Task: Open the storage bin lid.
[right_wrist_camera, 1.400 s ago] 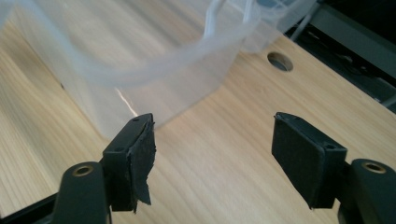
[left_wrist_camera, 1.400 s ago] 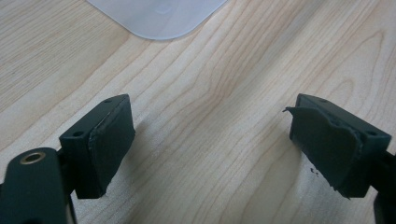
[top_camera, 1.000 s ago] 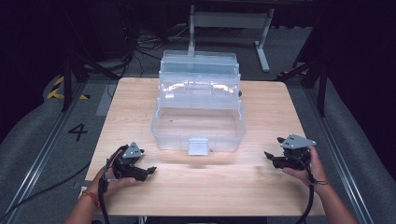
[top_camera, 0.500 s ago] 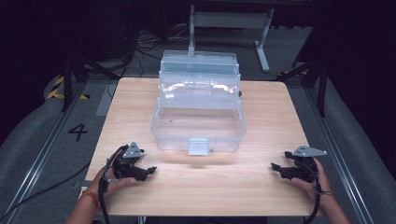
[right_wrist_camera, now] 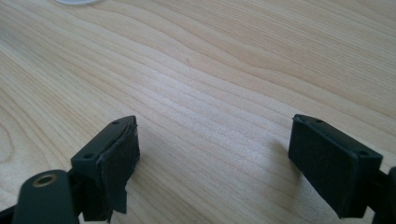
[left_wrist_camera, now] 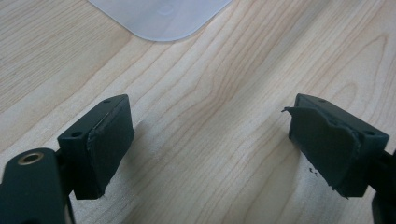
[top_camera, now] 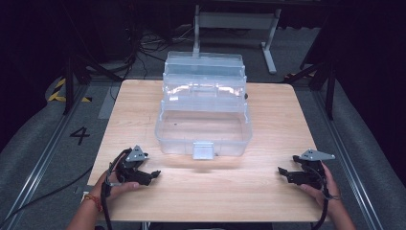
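A clear plastic toolbox [top_camera: 203, 125] stands open at the table's middle, its stepped trays [top_camera: 205, 79] folded back and its latch [top_camera: 203, 150] facing me. The bottom tub looks empty. My left gripper [top_camera: 154, 174] rests on the wood at the front left, open, with nothing between its jaws. In the left gripper view, the left gripper [left_wrist_camera: 205, 135] hangs low over bare wood, with a corner of the box [left_wrist_camera: 159, 18] just ahead. My right gripper [top_camera: 282, 171] sits at the front right, open and holding nothing. The right gripper [right_wrist_camera: 215, 149] also spans bare wood in its own view.
The wooden table [top_camera: 277, 115] has bare strips on both sides of the box and along the front. A metal stand [top_camera: 234, 19] rises behind the far edge. Grey floor with cables and a painted number 4 [top_camera: 79, 135] lies to the left.
My right gripper has moved back toward the table's front edge and settled lower. The left gripper and the box have stayed put.
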Demonstrator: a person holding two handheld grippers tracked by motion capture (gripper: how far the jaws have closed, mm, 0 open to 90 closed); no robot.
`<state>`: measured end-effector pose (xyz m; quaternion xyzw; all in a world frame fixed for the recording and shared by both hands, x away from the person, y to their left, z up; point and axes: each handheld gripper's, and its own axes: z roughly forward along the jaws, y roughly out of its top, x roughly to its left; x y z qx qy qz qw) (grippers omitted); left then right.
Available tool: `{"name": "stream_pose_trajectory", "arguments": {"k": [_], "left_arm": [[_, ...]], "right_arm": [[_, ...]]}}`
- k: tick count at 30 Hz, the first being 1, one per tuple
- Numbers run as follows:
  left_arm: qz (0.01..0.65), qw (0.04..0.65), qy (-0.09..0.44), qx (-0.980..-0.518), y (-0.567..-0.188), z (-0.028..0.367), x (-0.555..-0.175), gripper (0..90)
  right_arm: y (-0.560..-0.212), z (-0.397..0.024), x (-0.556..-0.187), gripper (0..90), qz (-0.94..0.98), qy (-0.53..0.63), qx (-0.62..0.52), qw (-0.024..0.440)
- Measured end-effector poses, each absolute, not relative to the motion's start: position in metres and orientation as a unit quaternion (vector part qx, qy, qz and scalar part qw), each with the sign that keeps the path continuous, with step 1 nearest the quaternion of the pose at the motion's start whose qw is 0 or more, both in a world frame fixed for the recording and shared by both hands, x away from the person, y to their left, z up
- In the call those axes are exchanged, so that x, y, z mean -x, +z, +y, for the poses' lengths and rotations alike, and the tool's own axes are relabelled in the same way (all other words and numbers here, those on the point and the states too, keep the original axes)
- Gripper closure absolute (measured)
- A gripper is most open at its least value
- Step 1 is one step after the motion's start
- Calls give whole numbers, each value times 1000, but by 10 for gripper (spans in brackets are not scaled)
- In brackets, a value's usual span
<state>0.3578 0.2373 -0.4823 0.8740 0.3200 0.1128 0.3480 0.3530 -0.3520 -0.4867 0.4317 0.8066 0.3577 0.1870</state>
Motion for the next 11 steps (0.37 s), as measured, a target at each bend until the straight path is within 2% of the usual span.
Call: {"name": "stream_pose_trajectory", "arguments": {"k": [11], "left_arm": [[321,347,116,-874,-482,237,-357,144]], "right_arm": [[-487,-353,-353,152,806,355,-434,190]]}}
